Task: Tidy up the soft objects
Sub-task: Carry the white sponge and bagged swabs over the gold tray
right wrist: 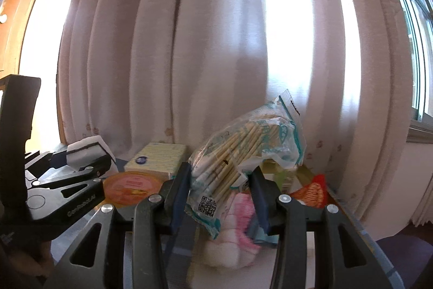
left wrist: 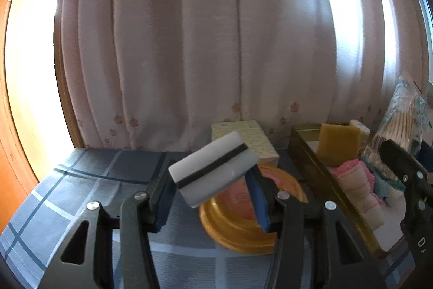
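The left gripper [left wrist: 213, 197] holds a white sponge [left wrist: 213, 169] with a dark stripe, clamped tilted between its blue pads above an orange-lidded container [left wrist: 238, 224] on the checked tablecloth [left wrist: 81, 180]. The right gripper [right wrist: 219, 197] grips a bag of cotton swabs [right wrist: 243, 151] over the tray [left wrist: 324, 180], where a yellow sponge [left wrist: 338, 145] and pink-white cloth [left wrist: 357, 186] sit.

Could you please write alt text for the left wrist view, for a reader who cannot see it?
The left gripper holds a white sponge with a black stripe, tilted, above a yellow lidded bowl on a blue plaid tablecloth. To the right, a gold-edged tray holds a brown sponge and pink-and-white soft items; a curtain hangs behind.
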{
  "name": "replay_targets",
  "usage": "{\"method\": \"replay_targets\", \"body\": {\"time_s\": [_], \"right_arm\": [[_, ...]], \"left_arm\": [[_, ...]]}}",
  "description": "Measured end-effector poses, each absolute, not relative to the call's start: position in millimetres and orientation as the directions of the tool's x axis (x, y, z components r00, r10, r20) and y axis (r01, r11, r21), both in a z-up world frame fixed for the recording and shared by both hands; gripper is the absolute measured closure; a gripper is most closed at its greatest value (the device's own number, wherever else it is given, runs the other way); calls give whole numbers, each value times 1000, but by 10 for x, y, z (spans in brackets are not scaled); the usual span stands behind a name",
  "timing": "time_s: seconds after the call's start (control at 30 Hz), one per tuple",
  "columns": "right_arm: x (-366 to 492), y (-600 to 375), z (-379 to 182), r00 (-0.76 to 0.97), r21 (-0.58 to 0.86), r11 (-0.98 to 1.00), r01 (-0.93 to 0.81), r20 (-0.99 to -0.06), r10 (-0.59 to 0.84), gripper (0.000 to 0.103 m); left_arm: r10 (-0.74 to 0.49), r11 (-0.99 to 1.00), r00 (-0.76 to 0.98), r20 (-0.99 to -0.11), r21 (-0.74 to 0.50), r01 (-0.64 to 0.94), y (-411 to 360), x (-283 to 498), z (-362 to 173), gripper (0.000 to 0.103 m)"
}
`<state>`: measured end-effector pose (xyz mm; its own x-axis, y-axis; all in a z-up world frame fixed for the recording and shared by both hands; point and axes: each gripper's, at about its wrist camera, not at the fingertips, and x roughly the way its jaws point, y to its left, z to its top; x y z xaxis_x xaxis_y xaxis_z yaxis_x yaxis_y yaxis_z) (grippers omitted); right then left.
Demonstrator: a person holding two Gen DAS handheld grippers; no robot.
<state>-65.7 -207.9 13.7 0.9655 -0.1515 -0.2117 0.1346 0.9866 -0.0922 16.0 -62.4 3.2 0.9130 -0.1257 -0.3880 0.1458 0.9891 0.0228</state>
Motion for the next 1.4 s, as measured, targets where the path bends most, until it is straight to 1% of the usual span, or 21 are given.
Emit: {"method": "replay_targets", "body": {"time_s": [0.77,1.4], "right_arm": [[-883,-2728,154,941,-88,961,261,-199,-274,57],[-919,-3035,161,920,-145,937,316,-196,-341,57]], "left_arm": [[-221,967,897,-383,32,252,-1222,4,45,53],[-331,929,869,-367,36,368,-1735,-160,64,53]]}}
